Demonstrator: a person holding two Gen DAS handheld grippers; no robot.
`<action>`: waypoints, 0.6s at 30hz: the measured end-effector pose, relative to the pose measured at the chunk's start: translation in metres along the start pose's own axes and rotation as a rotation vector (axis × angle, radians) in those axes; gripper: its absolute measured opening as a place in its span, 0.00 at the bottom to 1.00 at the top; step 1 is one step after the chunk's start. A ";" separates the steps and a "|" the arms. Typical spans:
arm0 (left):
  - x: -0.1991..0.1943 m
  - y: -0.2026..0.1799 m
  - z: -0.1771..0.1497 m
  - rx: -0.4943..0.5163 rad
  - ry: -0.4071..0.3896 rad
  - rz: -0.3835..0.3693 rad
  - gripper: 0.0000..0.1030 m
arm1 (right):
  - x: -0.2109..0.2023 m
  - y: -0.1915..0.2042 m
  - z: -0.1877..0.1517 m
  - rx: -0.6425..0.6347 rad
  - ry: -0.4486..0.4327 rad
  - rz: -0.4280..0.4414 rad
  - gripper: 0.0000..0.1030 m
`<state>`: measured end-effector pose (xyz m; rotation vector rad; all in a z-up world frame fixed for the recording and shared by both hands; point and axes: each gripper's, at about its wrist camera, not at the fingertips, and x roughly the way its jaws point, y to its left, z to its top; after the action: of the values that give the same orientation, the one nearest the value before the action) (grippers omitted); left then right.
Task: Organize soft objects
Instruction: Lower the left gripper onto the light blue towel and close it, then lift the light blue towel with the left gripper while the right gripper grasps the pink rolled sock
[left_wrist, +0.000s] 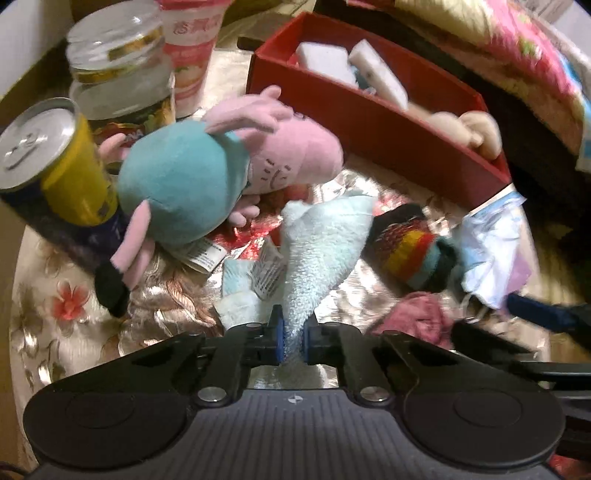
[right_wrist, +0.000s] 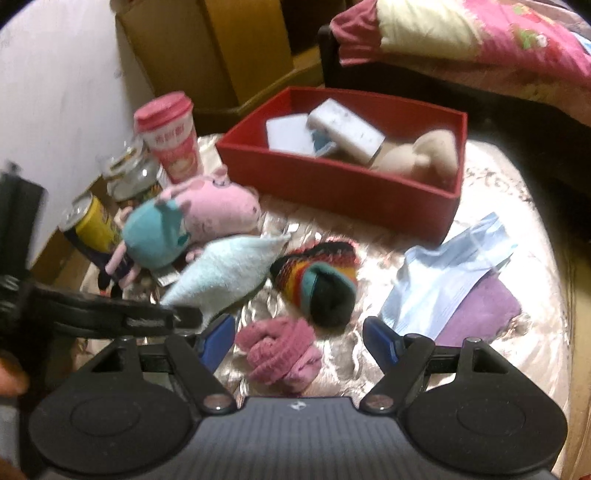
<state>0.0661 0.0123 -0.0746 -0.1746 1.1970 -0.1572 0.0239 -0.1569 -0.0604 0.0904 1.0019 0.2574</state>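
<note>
My left gripper (left_wrist: 293, 341) is shut on a light blue towel (left_wrist: 321, 251), which hangs stretched from its pads over the table; the towel also shows in the right wrist view (right_wrist: 225, 273). My right gripper (right_wrist: 299, 341) is open above a rolled pink sock (right_wrist: 280, 349). A striped knitted sock (right_wrist: 317, 284) lies just beyond it. A pink and teal plush pig (left_wrist: 207, 166) lies at the left. A red box (right_wrist: 340, 184) at the back holds white sponges (right_wrist: 325, 129) and a beige plush (right_wrist: 424, 155).
A yellow can (left_wrist: 55, 158), a glass jar (left_wrist: 118, 74) and a pink cup (right_wrist: 170, 140) stand at the left. A blue face mask (right_wrist: 450, 273) and a purple cloth (right_wrist: 484, 310) lie at the right. A bed with a pink quilt (right_wrist: 480, 40) stands behind the table.
</note>
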 end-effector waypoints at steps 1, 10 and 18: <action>-0.006 0.001 -0.001 -0.008 -0.009 -0.016 0.05 | 0.003 0.001 0.000 -0.003 0.013 -0.010 0.52; -0.045 0.009 -0.003 -0.046 -0.069 -0.094 0.05 | 0.031 0.010 -0.005 -0.024 0.084 -0.035 0.52; -0.041 0.007 -0.003 -0.032 -0.056 -0.087 0.05 | 0.059 0.011 -0.015 -0.019 0.170 -0.035 0.25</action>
<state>0.0489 0.0272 -0.0402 -0.2577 1.1370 -0.2087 0.0398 -0.1323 -0.1148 0.0341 1.1688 0.2458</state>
